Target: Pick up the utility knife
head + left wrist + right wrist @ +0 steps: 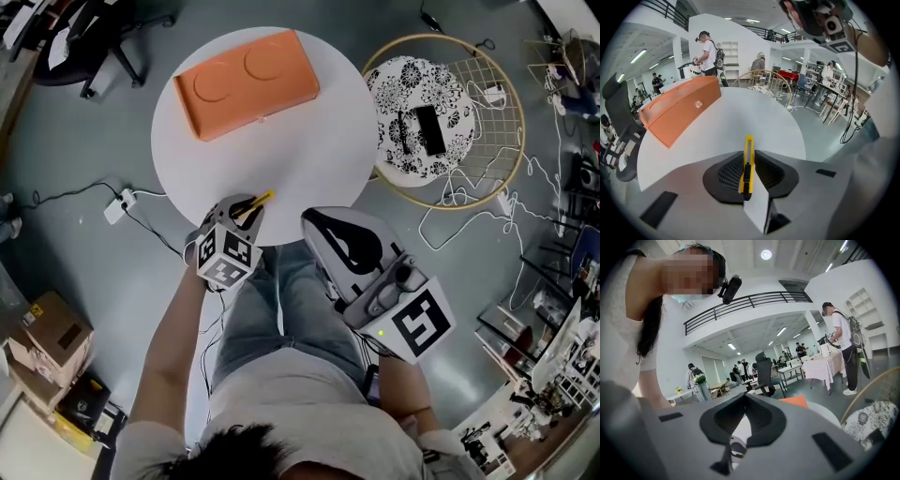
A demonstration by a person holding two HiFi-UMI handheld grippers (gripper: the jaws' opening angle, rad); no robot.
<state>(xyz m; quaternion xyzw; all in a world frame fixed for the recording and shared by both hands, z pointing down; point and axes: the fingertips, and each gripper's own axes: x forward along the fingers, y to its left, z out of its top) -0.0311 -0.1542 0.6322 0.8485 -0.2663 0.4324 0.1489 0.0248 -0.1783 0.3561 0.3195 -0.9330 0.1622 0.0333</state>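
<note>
The yellow utility knife [257, 202] is clamped in my left gripper [246, 214], just over the near edge of the round white table [281, 159]. In the left gripper view the knife [748, 161] stands on edge between the dark pads, blade end pointing out over the table [740, 112], and the left gripper [748, 157] is shut on it. My right gripper [315, 221] hangs off the table's near right edge, above the person's lap. In its own view the right gripper [745, 401] has its jaws together with nothing held.
An orange tray [246, 80] with two round hollows lies at the table's far side, also visible as the orange tray [679, 110]. A round wire-framed seat [427, 117] with a patterned cushion stands right of the table. Cables run over the floor; cardboard boxes [52, 337] sit at the left.
</note>
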